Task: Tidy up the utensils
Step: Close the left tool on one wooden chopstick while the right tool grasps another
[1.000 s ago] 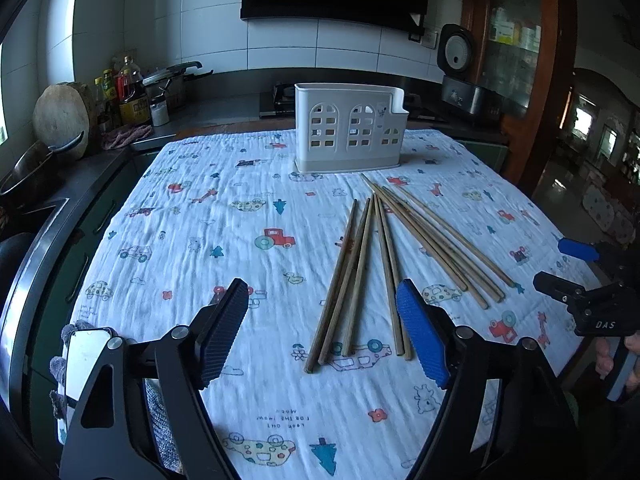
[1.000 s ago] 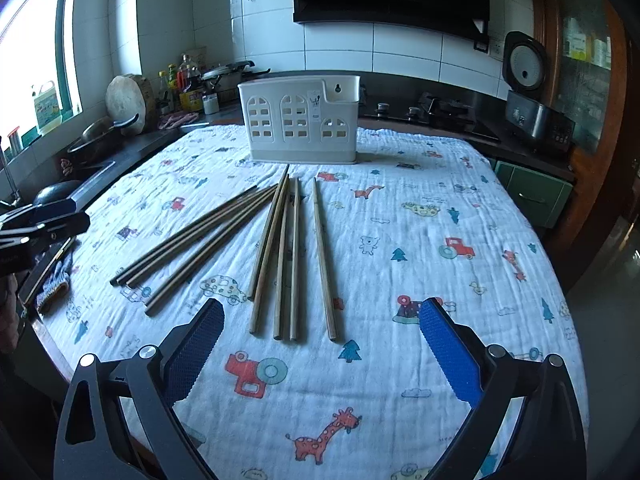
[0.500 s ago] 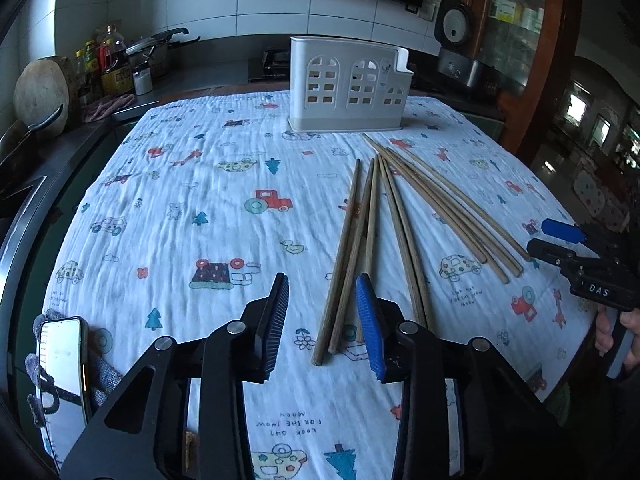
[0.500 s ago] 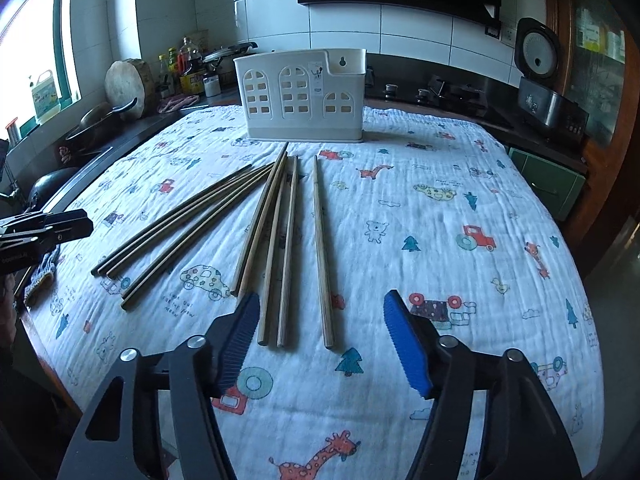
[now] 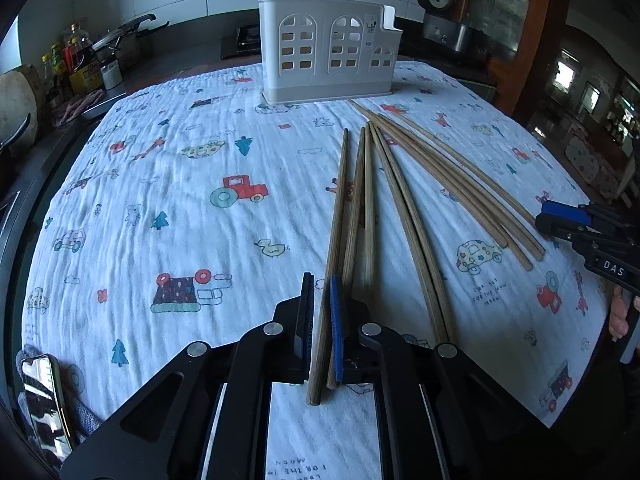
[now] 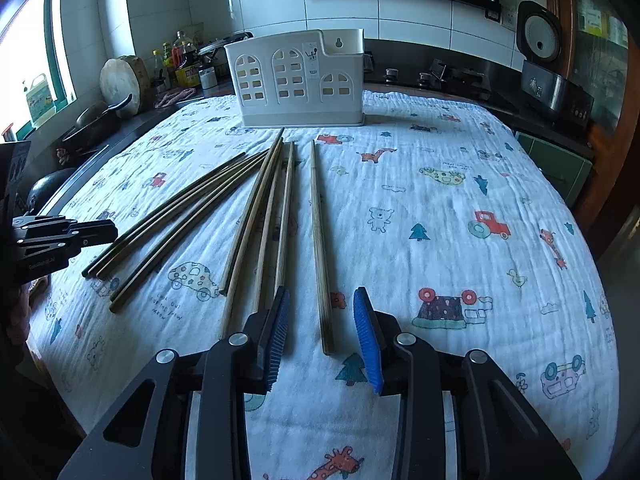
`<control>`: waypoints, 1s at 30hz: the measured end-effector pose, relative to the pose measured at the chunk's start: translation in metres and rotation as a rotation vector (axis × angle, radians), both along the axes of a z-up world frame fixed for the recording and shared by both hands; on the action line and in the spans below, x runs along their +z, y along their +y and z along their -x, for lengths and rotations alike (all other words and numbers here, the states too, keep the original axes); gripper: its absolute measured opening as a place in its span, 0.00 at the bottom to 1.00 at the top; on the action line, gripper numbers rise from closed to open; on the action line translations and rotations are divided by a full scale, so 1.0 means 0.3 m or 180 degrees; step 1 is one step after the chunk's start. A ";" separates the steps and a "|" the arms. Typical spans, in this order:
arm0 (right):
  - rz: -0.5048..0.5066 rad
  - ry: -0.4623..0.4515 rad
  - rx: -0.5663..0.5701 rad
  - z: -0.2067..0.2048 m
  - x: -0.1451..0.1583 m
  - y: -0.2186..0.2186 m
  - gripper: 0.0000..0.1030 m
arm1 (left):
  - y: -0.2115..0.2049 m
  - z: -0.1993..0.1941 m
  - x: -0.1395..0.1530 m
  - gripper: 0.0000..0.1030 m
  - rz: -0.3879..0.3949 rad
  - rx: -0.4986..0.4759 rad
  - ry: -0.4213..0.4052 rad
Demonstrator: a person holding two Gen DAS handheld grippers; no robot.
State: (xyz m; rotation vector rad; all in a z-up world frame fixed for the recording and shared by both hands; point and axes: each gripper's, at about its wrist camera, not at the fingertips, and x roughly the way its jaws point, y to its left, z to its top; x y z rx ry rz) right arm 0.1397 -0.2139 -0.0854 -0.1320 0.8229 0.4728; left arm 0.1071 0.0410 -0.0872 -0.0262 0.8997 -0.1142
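Observation:
Several wooden chopsticks (image 5: 404,200) lie fanned out on a cartoon-print cloth, in front of a white utensil holder (image 5: 326,50). My left gripper (image 5: 320,292) is shut on the near ends of two chopsticks (image 5: 340,216), which still rest on the cloth. In the right wrist view, my right gripper (image 6: 322,308) is open, its fingers on either side of the near end of a single chopstick (image 6: 318,232) lying on the cloth. The holder (image 6: 298,80) stands upright at the back of the table there. The other chopsticks (image 6: 192,212) lie to the left.
The table's cloth (image 5: 168,184) reaches the edges; a phone (image 5: 42,404) lies at the near left corner. A counter with bottles and a pan (image 6: 180,64) runs along the left. A rice cooker (image 6: 540,40) stands at the back right.
Both grippers have moved forward and down to the chopsticks. The left gripper has closed from wide open onto two chopsticks. The right gripper has narrowed around one chopstick.

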 end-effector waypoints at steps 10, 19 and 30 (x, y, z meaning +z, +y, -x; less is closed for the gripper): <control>0.0046 0.0067 0.0004 -0.022 -0.027 0.013 0.24 | -0.001 -0.013 -0.012 0.07 0.0030 -0.0131 0.0063; 0.0045 0.0083 -0.0005 -0.036 -0.039 0.014 0.22 | 0.014 -0.009 -0.034 0.08 0.0270 -0.0055 0.0080; 0.0043 -0.0024 -0.0052 -0.024 -0.025 0.015 0.07 | -0.017 0.009 -0.003 0.05 0.0135 0.0008 -0.0032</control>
